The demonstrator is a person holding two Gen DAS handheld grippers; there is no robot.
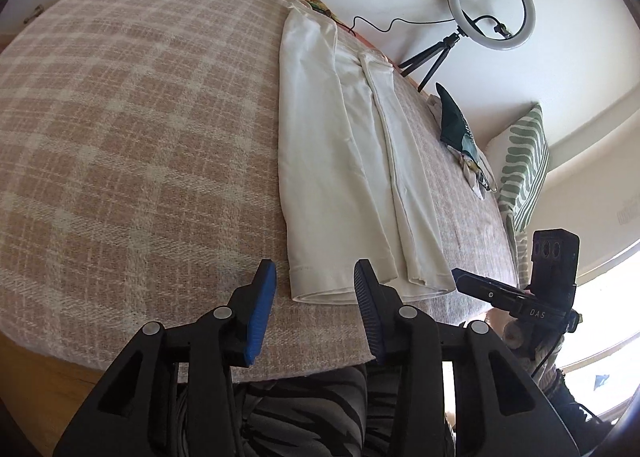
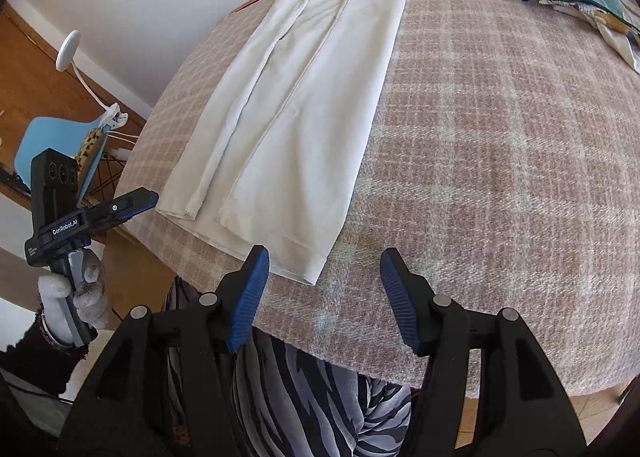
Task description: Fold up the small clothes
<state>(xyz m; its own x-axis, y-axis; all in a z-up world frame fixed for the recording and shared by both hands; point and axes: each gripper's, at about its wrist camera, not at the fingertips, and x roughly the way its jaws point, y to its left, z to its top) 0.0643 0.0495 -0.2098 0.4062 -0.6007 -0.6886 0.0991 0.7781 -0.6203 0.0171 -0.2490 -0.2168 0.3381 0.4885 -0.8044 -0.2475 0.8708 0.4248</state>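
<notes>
A white garment (image 1: 340,161) lies flat on the pink checked cloth, both long sides folded inward into a narrow strip; it also shows in the right wrist view (image 2: 304,105). My left gripper (image 1: 316,277) is open and empty, just above the garment's near hem at its left corner. My right gripper (image 2: 324,261) is open and empty, at the near hem's right corner. Each gripper shows in the other's view: the right one (image 1: 516,293), the left one (image 2: 100,213).
The checked cloth covers a table (image 1: 120,129) whose near edge is by my legs. A pile of dark green and patterned clothes (image 1: 464,137) lies at the far right. A ring light on a tripod (image 1: 490,5) and a striped cushion (image 1: 524,161) stand beyond.
</notes>
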